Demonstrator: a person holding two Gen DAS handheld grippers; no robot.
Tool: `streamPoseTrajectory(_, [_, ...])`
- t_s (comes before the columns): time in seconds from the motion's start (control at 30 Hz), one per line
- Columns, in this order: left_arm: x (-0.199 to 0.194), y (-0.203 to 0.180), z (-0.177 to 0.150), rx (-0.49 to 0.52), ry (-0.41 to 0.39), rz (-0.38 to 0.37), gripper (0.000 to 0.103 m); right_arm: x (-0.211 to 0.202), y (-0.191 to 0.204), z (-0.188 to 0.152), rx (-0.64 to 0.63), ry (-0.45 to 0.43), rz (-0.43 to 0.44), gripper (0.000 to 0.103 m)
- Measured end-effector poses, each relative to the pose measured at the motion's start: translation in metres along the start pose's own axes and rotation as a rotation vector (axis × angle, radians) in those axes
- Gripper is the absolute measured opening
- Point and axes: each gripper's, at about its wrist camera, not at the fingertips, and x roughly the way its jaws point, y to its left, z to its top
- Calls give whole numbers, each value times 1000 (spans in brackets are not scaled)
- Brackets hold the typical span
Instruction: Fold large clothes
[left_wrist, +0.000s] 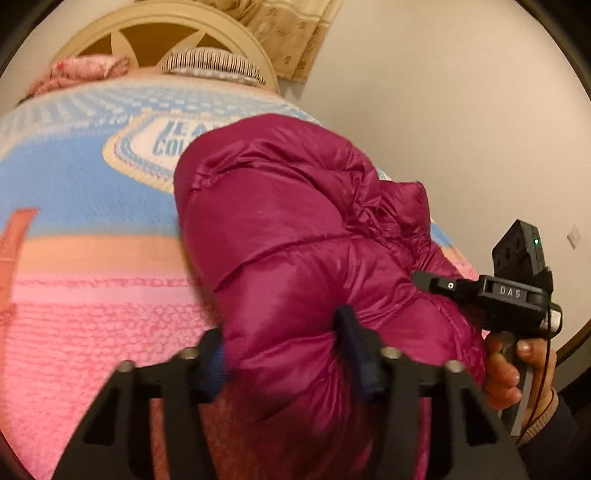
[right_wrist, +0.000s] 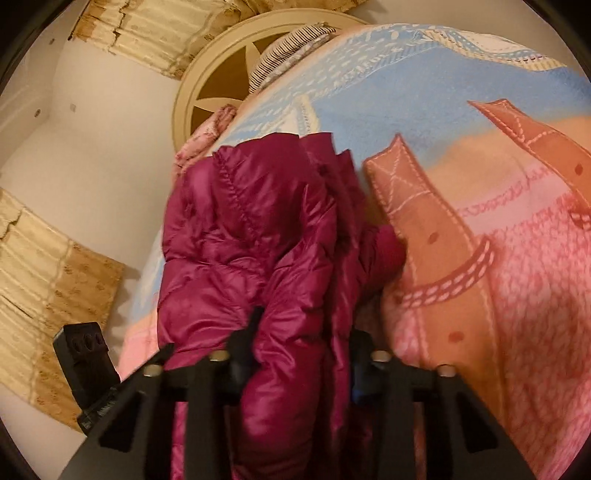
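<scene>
A magenta puffer jacket (left_wrist: 295, 229) lies bunched on a bed blanket (left_wrist: 92, 206) patterned in blue, peach and pink. My left gripper (left_wrist: 284, 354) is shut on a thick fold of the jacket near its lower edge. My right gripper (right_wrist: 303, 350) is shut on another fold of the same jacket (right_wrist: 251, 229), which hangs up in front of its camera. In the left wrist view the right gripper (left_wrist: 424, 280) shows at the right, its tips buried in the jacket, held by a hand (left_wrist: 517, 365).
A round cream headboard (left_wrist: 166, 29) with star cutouts stands at the far end of the bed, with a striped pillow (left_wrist: 210, 62) and a pink floral pillow (left_wrist: 85, 70) below it. Beige curtains (right_wrist: 40, 266) hang by a plain wall (left_wrist: 443, 110).
</scene>
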Motion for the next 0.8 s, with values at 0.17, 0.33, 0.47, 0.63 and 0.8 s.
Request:
streamPoseTrajectory(0.17, [-49, -7, -3, 53, -51, 54, 33, -9, 32, -17, -29, -12, 43, 24])
streamPoseTrajectory(0.33, [-94, 9, -16, 66, -98, 139, 32, 5, 83, -43, -93, 27, 95, 23])
streamPoseTrajectory(0.47, [-129, 32, -29, 43, -126, 217, 32, 28, 120, -60, -122, 68, 148, 23])
streamPoseTrajectory(0.63, [-162, 64, -44, 5, -140, 328, 32, 63, 172, -80, -175, 126, 201, 23])
streamPoseTrajectory(0.8, [-187, 97, -53, -31, -161, 412, 32, 104, 214, -93, -218, 193, 243, 23])
